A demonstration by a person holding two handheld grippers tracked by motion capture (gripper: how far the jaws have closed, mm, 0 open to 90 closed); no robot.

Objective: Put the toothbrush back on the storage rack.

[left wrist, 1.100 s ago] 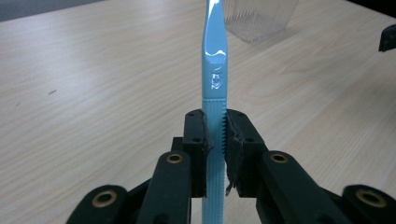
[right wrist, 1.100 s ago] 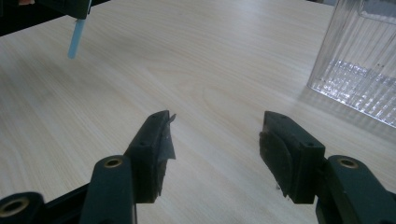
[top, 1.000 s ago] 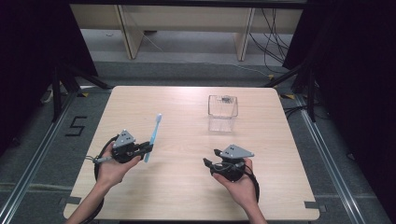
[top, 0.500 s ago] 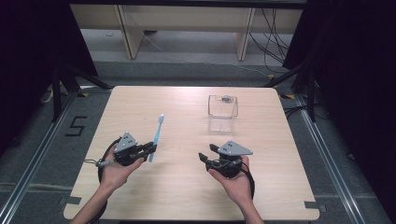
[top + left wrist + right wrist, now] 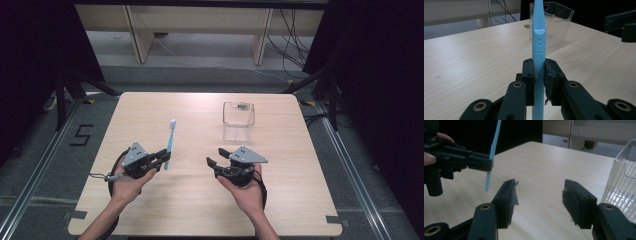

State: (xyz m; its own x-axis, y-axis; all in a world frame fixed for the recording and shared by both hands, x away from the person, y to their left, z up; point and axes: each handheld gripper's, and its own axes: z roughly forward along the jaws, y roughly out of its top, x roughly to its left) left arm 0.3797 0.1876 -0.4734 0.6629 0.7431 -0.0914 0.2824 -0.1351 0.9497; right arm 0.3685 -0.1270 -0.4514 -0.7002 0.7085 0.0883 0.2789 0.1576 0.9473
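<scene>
Toothbrush (image 5: 170, 141), pale blue, is clamped in the left tool (image 5: 161, 157), whose two black jaws press against the ribbed lower part of its handle from either side; in the left gripper view the toothbrush (image 5: 538, 47) rises straight up between the pads (image 5: 548, 75), with a short stub of handle running down below them. In the high view it stands clear of the wooden surface (image 5: 190, 210), over the left half, its lighter head end pointing away from the person and its lower end just past the jaws. The right tool (image 5: 212, 164) holds nothing: in the right gripper view the right tool (image 5: 539, 197) has its jaws spread wide, with bare surface showing between the two pads (image 5: 574, 203). That same view shows the left tool (image 5: 485, 165) farther off at upper left, gripping the toothbrush (image 5: 491, 157), which hangs slightly tilted with its lower tip above the surface. A clear plastic box (image 5: 238, 114) with ribbed walls stands upright on the far right part of the surface, well apart from both tools; it appears behind the toothbrush in the left gripper view as the clear plastic box (image 5: 556, 22). Both tools sit near each other at the near side of the surface, the left hand (image 5: 127, 185) and right hand (image 5: 247, 192) coming in from the bottom edge.
</scene>
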